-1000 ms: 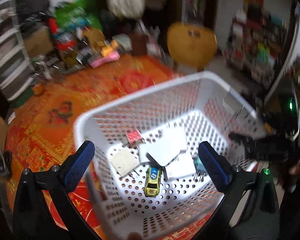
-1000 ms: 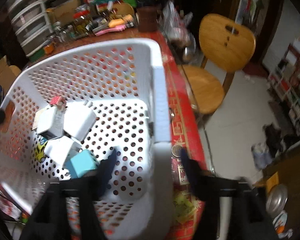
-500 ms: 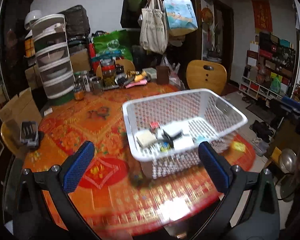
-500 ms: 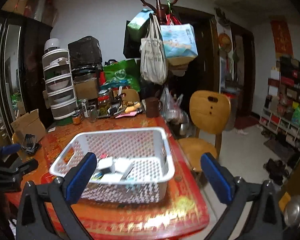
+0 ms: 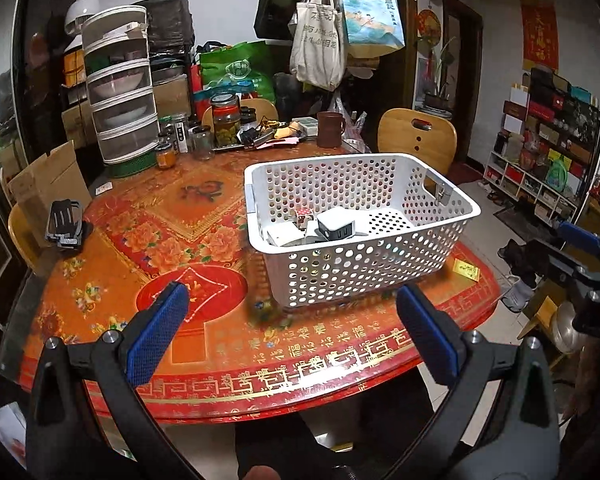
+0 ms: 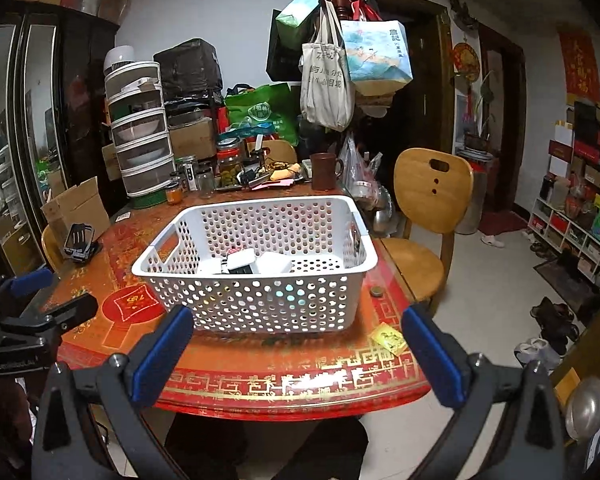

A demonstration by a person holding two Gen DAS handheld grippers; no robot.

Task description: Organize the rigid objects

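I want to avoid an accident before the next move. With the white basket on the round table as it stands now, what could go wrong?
1. The white perforated basket stands close to the table edge; a nudge could perhaps push it off.
2. The chargers lie loosely piled inside, so tilting the basket may shift them.
3. The yellow packet and the coin near the rim could be swept off by the open right gripper.

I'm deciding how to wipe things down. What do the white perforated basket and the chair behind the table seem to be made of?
White perforated basket: seems moulded plastic, smooth and slightly glossy, with regular round holes. Light-brown round-backed chair: looks like varnished wood, with warm colour and a soft sheen; grain isn't clear.
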